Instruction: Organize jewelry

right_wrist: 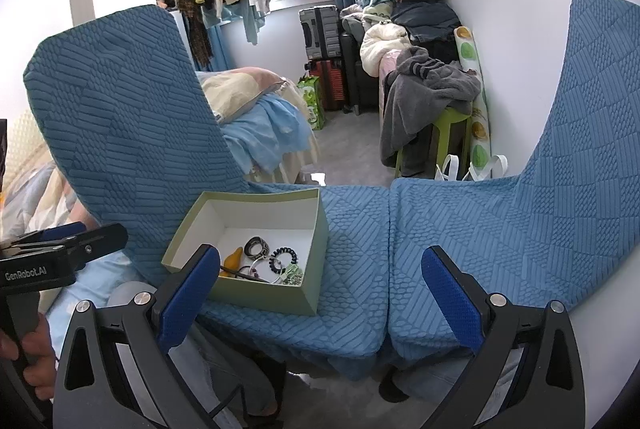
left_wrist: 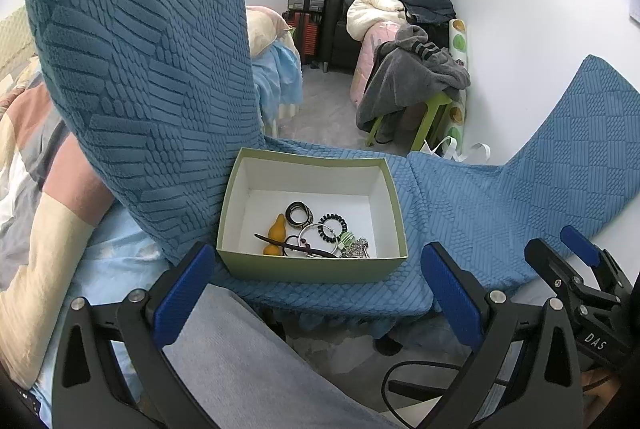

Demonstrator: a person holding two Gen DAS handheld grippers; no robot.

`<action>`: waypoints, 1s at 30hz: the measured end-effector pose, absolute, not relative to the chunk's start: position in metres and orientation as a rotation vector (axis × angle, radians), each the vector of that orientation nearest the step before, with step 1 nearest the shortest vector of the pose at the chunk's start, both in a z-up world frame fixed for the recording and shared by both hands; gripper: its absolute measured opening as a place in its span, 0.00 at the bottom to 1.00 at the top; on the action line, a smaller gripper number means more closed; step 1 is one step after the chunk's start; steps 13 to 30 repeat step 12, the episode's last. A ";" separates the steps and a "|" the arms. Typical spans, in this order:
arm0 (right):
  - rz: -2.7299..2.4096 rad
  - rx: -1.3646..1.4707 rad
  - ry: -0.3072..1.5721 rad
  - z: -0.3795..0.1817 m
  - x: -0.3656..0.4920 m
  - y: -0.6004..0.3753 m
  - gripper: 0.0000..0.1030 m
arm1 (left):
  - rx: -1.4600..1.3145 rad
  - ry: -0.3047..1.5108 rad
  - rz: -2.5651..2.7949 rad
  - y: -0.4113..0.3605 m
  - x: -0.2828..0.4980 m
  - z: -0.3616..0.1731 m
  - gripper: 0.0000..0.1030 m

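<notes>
A green cardboard box point(left_wrist: 312, 271) with a white inside sits on the left blue-covered chair seat point(left_wrist: 348, 299). Inside it lie a yellow gourd charm point(left_wrist: 276, 234), a striped bangle point(left_wrist: 301, 215), a black coil hair tie point(left_wrist: 334, 225), a silver hoop point(left_wrist: 318, 239), a dark hair stick and a rhinestone piece point(left_wrist: 358, 247). My left gripper point(left_wrist: 318, 291) hangs open just in front of the box with nothing between its fingers. The same box point(right_wrist: 264, 295) shows in the right wrist view. My right gripper point(right_wrist: 320, 299) is open and empty, to the right of the box, over the seat's front edge.
Two chairs with blue textured covers stand side by side; the left backrest point(left_wrist: 152, 69) rises beside the box, the right seat point(right_wrist: 460, 229) is bare. A person's grey-trousered leg point(left_wrist: 256, 369) is below. A bed point(right_wrist: 256, 117), a green stool with clothes point(right_wrist: 436, 101) and suitcases stand behind.
</notes>
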State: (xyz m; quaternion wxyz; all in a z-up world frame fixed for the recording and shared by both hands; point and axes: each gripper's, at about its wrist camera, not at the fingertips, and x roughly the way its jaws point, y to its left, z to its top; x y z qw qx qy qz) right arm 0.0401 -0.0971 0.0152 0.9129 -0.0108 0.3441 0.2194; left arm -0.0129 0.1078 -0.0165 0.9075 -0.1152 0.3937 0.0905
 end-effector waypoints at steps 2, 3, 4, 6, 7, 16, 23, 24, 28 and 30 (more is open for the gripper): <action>0.450 -0.023 0.711 0.015 0.040 -0.097 0.99 | -0.240 0.807 0.183 0.108 -0.013 -0.017 0.99; 0.450 -0.022 0.710 0.015 0.040 -0.097 0.99 | -0.240 0.807 0.186 0.108 -0.012 -0.017 0.99; 0.449 -0.023 0.708 0.015 0.040 -0.096 0.99 | -0.241 0.809 0.187 0.108 -0.011 -0.018 0.99; 0.448 -0.024 0.707 0.013 0.039 -0.095 0.99 | -0.242 0.812 0.188 0.106 -0.011 -0.019 0.99; 0.449 -0.023 0.709 0.013 0.039 -0.095 0.99 | -0.242 0.814 0.189 0.105 -0.011 -0.019 0.99; 0.446 -0.020 0.708 0.013 0.039 -0.095 0.99 | -0.242 0.813 0.191 0.105 -0.011 -0.019 0.99; 0.446 -0.020 0.708 0.013 0.039 -0.095 0.99 | -0.242 0.813 0.191 0.105 -0.011 -0.019 0.99; 0.446 -0.020 0.708 0.013 0.039 -0.095 0.99 | -0.242 0.813 0.191 0.105 -0.011 -0.019 0.99; 0.446 -0.020 0.708 0.013 0.039 -0.095 0.99 | -0.242 0.813 0.191 0.105 -0.011 -0.019 0.99; 0.446 -0.020 0.708 0.013 0.039 -0.095 0.99 | -0.242 0.813 0.191 0.105 -0.011 -0.019 0.99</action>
